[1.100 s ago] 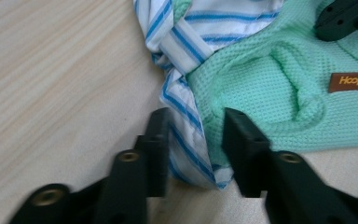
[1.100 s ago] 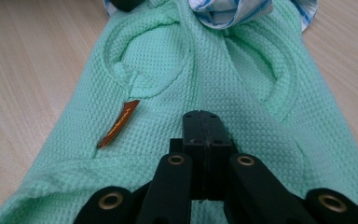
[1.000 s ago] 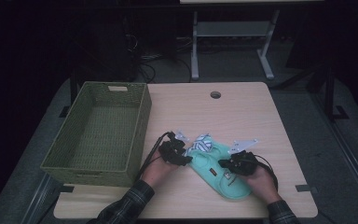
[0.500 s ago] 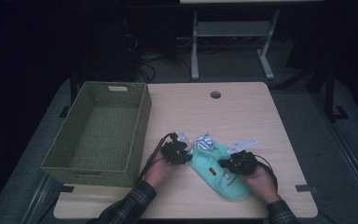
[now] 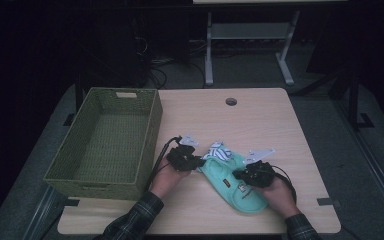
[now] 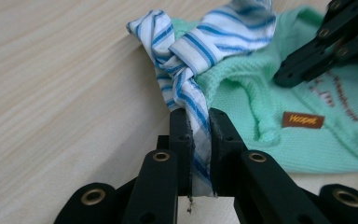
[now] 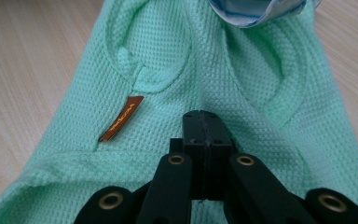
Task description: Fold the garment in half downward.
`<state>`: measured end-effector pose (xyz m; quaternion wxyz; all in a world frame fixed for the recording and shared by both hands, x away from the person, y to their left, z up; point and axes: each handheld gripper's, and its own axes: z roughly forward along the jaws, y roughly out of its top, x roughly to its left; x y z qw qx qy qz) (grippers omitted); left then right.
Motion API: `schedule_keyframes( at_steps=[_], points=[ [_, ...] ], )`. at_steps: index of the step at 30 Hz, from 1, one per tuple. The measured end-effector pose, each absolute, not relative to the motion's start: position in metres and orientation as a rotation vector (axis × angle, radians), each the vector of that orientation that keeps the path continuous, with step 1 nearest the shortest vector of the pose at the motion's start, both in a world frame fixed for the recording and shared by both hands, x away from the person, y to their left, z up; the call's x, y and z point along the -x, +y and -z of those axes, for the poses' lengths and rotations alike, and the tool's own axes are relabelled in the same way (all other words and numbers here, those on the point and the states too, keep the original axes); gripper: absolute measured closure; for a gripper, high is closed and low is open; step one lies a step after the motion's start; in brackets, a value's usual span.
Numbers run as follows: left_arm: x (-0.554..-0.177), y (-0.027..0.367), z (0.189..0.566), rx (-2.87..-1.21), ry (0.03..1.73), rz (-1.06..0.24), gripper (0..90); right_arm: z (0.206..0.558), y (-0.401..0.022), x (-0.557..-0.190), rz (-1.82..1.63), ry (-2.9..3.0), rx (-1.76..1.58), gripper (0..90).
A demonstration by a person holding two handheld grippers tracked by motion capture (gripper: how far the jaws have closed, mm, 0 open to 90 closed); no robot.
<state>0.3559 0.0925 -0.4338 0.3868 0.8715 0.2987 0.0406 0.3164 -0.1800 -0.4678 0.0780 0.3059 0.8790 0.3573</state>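
My left hand-held gripper has just been closing, and its jaws now pinch the striped cloth. My right hand-held gripper has its jaws pressed together, tips down on the slipper.

Both lie on the table, pale wood grain with a round hole near its far edge. Beyond the table the room is dark; a grey stand shows on the floor.

I count one slipper, one cloth, one basket.

The slipper sits right of the basket, near the table's front edge. It is mint green waffle knit with a small brown tag. The cloth, white with blue stripes, is knotted and lies at the slipper's far end, touching it. The green woven basket stands at the table's left edge.
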Motion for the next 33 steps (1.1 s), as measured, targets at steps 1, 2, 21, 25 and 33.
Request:
schedule_keyframes(
  at_steps=[1,2,21,25,33],
  points=[
    [-0.356,0.093,0.432,-2.21,0.763,-0.103,81.0,0.468,-0.179,-0.317,-1.078,2.631,-0.917,89.6],
    [-0.356,0.094,0.43,-2.198,0.762,-0.101,81.0,0.468,-0.178,-0.317,-1.08,2.63,-0.916,89.6],
    [-0.353,0.108,0.395,-2.112,0.722,-0.162,81.2,0.47,-0.142,-0.34,-1.097,2.6,-0.901,89.6],
    [-0.353,0.11,0.393,-2.116,0.719,-0.201,81.2,0.457,-0.155,-0.331,-1.129,2.567,-0.891,89.6],
    [-0.355,0.113,0.392,-2.128,0.739,-0.253,81.2,0.456,-0.19,-0.302,-1.115,2.543,-0.967,89.6]
  ],
)
